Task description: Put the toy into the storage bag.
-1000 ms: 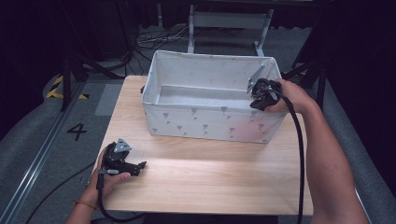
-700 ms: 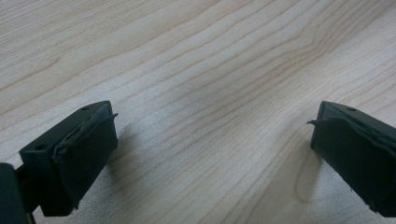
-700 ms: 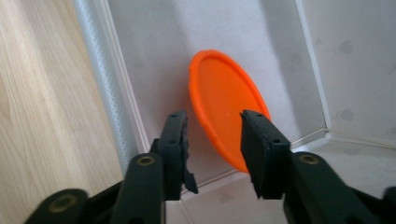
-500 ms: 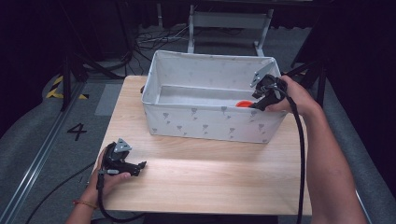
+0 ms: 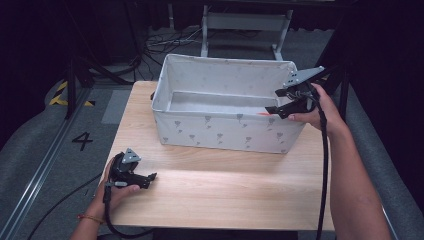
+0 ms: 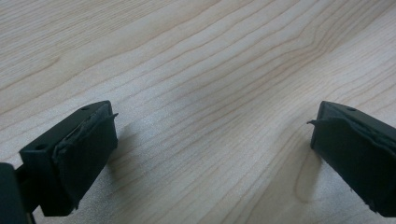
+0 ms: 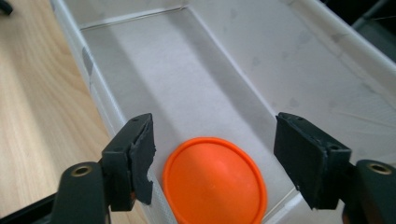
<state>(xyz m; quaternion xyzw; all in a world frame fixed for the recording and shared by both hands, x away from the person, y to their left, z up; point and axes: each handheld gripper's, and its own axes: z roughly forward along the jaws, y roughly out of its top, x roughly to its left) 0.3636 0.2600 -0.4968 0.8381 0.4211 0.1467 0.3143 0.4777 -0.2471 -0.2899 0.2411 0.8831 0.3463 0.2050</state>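
Dark floor with cables and a metal frame surrounds the wooden table point(image 5: 225, 195) in the high view. A white fabric bin point(image 5: 225, 132) stands on the far half of the table, its long side facing the person. The right gripper point(image 5: 280, 102) is held over the bin's right end, tilted down toward the inside, a posture that suits reaching into or out of the bin. A small sliver of orange shows just beside its tip at the bin rim. The left gripper point(image 5: 150, 177) lies low at the near left corner, well apart from the bin, most likely parked clear of the working area.

Left gripper view: bare wood grain runs beneath the jaws, which stand wide apart with nothing between them. The gripper sits close to the table, consistent with an idle rest position.

Right gripper view: the camera looks down into the bin. An orange disc point(image 7: 215, 179) lies flat on the bin floor in the near corner, against the wall. The jaws are spread wide, one on each side above the disc, and touch nothing. Whether the disc is to be picked up or was just put down cannot be judged from this posture.
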